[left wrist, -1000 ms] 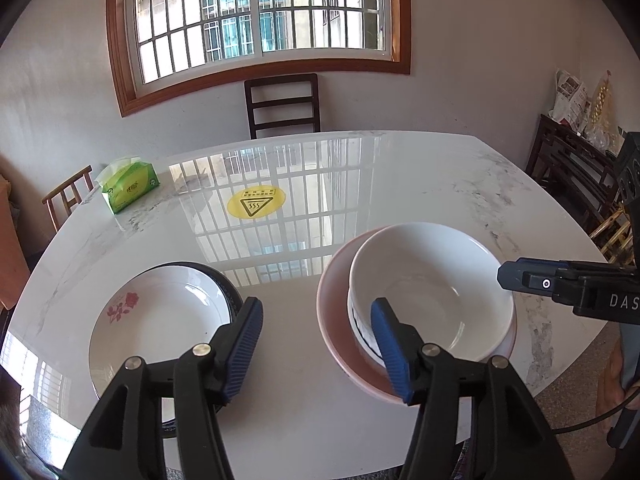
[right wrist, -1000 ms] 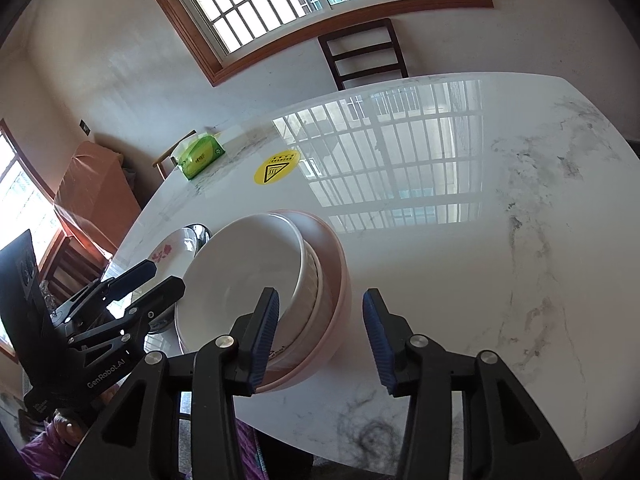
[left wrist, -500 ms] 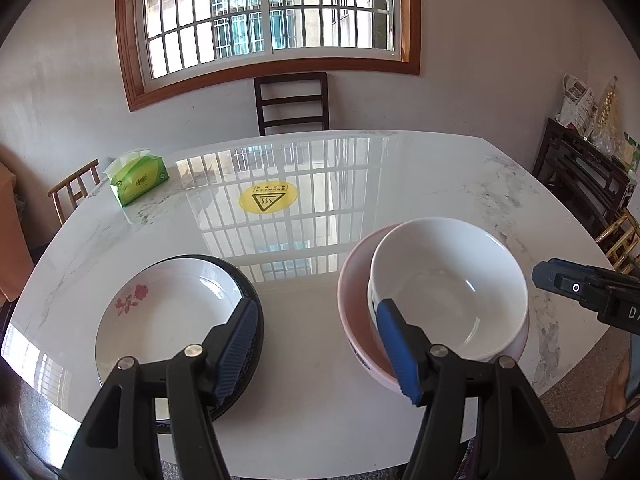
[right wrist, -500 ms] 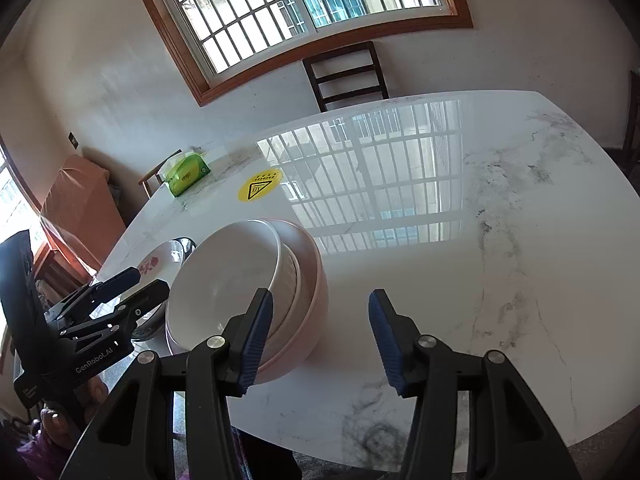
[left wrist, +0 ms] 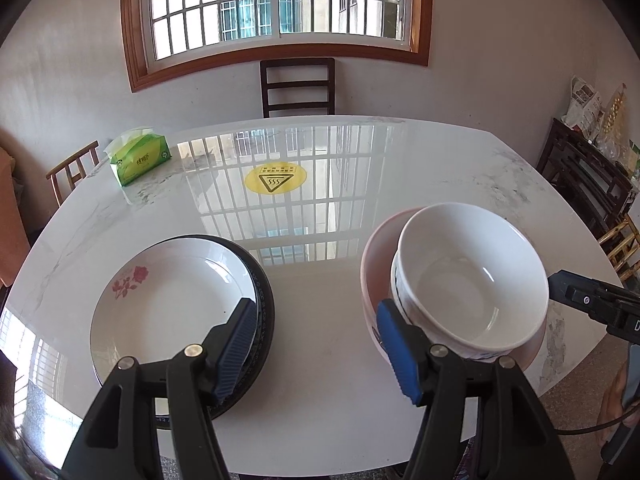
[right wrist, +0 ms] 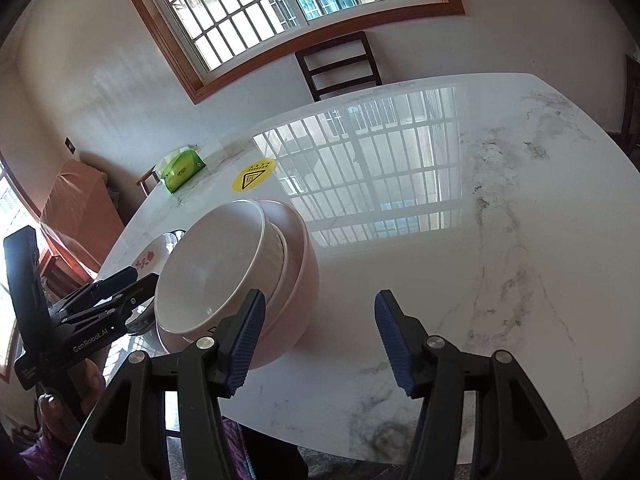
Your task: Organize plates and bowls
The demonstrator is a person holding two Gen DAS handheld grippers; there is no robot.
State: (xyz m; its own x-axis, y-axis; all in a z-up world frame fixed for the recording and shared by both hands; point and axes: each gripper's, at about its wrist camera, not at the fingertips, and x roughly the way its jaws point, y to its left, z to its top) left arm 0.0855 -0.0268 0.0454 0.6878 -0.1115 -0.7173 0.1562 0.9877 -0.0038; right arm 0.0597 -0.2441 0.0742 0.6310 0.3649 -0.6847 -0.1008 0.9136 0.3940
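A white bowl (left wrist: pixel 468 276) sits nested in a pink bowl (left wrist: pixel 374 264) at the table's near right. A white plate with a red flower (left wrist: pixel 168 300) lies on a black plate (left wrist: pixel 266 304) at the near left. My left gripper (left wrist: pixel 316 348) is open and empty above the gap between the two stacks. My right gripper (right wrist: pixel 318 340) is open and empty, just right of the bowl stack (right wrist: pixel 224 264). The flower plate (right wrist: pixel 150 258) shows partly behind the bowls. The right gripper's tip (left wrist: pixel 580 298) shows at the right edge of the left wrist view.
A green tissue pack (left wrist: pixel 138 156) lies at the far left of the white marble table (left wrist: pixel 320 152), with a round yellow sticker (left wrist: pixel 276 178) mid-table. A dark chair (left wrist: pixel 298 86) stands behind the table and a dark shelf (left wrist: pixel 588 176) at the right.
Both grippers have drawn back and up from the table, so more of the table shows. The bowls and plates have not moved. Both stay open.
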